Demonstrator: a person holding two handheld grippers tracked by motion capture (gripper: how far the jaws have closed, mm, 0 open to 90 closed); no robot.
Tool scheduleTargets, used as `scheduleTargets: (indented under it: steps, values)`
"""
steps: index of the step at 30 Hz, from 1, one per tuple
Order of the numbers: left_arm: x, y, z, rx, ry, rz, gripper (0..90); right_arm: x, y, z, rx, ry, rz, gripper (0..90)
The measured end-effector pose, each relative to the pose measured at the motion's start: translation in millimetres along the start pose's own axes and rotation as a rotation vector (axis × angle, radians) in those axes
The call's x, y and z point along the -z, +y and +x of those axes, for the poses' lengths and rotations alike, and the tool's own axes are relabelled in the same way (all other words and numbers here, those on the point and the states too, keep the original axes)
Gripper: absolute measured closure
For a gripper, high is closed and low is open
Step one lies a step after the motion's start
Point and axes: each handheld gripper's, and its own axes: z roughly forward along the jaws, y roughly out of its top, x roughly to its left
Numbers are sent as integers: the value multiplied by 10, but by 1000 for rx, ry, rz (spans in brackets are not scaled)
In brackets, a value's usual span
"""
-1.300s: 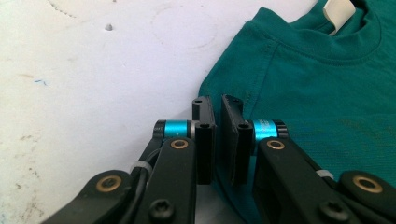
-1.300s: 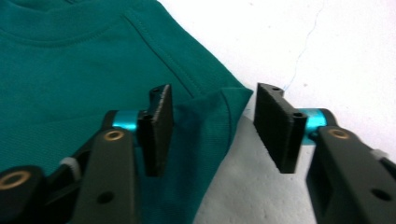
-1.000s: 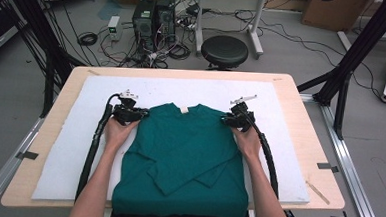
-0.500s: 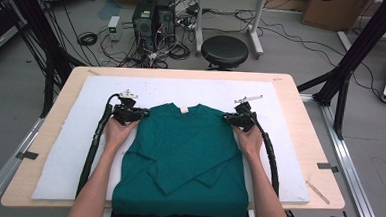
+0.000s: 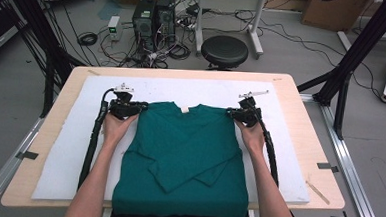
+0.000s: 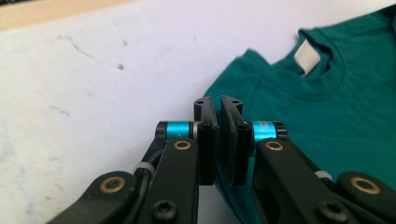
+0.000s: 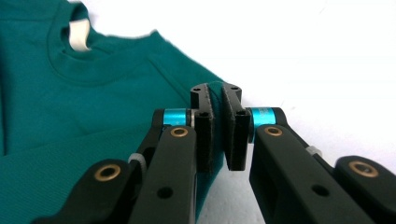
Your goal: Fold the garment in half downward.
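Observation:
A teal T-shirt (image 5: pixel 183 153) lies face down on the white mat (image 5: pixel 63 152), collar toward the far edge and both sleeves folded across its back. My left gripper (image 5: pixel 140 107) sits at the shirt's left shoulder. In the left gripper view, that gripper (image 6: pixel 218 105) has its jaws pressed together on the edge of the teal fabric (image 6: pixel 327 107). My right gripper (image 5: pixel 232 113) is at the right shoulder. The right gripper view shows it (image 7: pixel 215 93) shut, with a fold of shirt (image 7: pixel 70 107) pinched between the pads. A white label (image 7: pixel 79 35) marks the collar.
The mat covers most of a wooden table (image 5: pixel 312 145). The shirt's hem hangs over the near edge. Beyond the table stand a black stool (image 5: pixel 224 51), computer towers (image 5: pixel 153 16), floor cables and black frame posts (image 5: pixel 356 52).

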Motion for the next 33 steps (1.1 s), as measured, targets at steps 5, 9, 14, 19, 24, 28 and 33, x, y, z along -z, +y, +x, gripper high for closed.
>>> scheduleTargets:
  steps: [5,9,14,19,24,28,33]
  values:
    - [23,84,46,16,19,6,852,54,192,36,28,-11,-2,854]
    - [19,154,112,35,25,4,851,26,335,59,35,-28,-4,854]
    - [25,254,183,45,38,-23,851,7,498,40,22,-37,-14,853]
    - [13,411,213,47,34,-48,851,-5,609,-5,5,-39,-32,853]
    - [2,582,210,24,31,-51,851,25,690,-59,-6,-50,-28,853]
    - [29,699,198,7,33,-71,851,107,767,-57,9,-60,-75,852]
    - [79,738,191,7,39,-121,851,170,769,-90,-5,-62,-103,852]
